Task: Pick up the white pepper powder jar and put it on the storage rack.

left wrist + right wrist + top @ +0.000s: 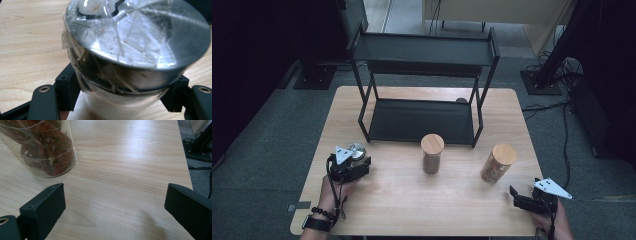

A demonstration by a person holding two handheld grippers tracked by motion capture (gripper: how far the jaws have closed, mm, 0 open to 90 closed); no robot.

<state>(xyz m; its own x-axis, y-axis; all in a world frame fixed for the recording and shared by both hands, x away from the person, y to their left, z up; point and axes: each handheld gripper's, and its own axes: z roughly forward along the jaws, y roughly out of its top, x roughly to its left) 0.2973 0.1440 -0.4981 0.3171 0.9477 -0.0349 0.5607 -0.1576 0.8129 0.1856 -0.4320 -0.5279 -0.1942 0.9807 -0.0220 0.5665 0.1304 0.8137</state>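
left tool [354,159] clamped low on the body of a metal-lidded jar [135,45], its black jaws pressing the pale glass from either side just under the plastic-wrapped steel lid, a grip that leaves the lid free and keeps the jar upright on the desk [412,200]. the jar stands directly ahead of this tool, between its jaws, near the desk's left edge and just short of the black two-tier shelf [422,120] that rises beyond it, which looks like the likely place for it to go. right tool [112,202] waits with its jaws wide apart and nothing between them, resting over bare wood at the desk's near right corner, apparently held back while the other hand works. ahead and to the left of it stands a wood-lidded jar of dried red pieces [42,147]; farther off to its left, a second wood-lidded jar [432,153] stands in front of the shelf, both upright and untouched.
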